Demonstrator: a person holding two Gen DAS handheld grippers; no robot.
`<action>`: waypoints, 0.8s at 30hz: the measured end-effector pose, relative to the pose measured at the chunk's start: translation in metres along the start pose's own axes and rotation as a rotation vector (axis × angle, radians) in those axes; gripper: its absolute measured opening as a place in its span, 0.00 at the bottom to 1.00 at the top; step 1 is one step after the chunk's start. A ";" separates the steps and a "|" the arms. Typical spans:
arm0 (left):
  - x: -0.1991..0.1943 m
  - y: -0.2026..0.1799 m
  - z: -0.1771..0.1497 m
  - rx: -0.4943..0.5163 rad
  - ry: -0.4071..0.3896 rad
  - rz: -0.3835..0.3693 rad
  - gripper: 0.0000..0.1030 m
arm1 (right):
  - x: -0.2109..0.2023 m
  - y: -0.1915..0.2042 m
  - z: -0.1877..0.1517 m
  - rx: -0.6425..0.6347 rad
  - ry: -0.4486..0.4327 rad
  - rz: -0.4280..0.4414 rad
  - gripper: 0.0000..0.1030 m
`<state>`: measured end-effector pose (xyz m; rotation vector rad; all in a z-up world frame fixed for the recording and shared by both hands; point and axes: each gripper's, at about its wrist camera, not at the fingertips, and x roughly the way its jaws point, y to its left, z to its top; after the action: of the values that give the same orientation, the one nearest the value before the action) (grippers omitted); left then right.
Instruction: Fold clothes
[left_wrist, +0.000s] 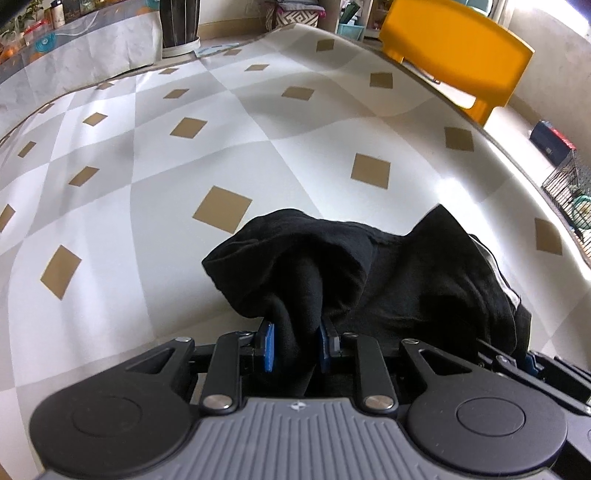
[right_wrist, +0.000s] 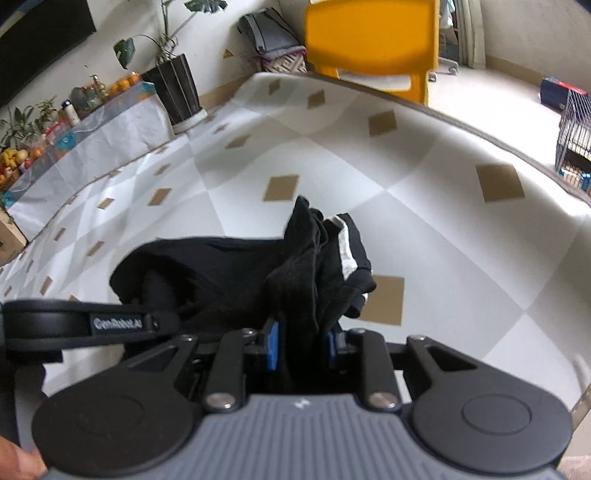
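On left tongs (right_wrist: 74, 323), "GenRobot.AI" label (right_wrist: 116, 324)

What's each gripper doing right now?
Left gripper: shut on the black garment.
Right gripper: shut on the same garment, at its bunched, white-striped part.

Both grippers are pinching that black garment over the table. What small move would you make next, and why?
Probably draw the left gripper and right gripper apart, because the black garment hangs bunched between them above the table and needs spreading flat.
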<state>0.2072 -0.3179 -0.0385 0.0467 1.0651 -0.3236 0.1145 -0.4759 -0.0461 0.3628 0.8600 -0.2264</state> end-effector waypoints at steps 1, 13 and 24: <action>0.003 0.000 0.000 0.000 0.004 0.000 0.21 | 0.002 -0.002 -0.001 0.005 0.004 -0.004 0.23; 0.017 0.001 0.005 0.017 0.021 0.019 0.40 | 0.025 -0.013 -0.014 0.038 0.053 -0.051 0.43; 0.028 0.015 0.006 -0.006 0.022 0.069 0.83 | 0.024 -0.014 -0.016 0.021 0.050 -0.101 0.57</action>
<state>0.2292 -0.3114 -0.0615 0.0812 1.0840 -0.2580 0.1138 -0.4837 -0.0775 0.3464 0.9270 -0.3208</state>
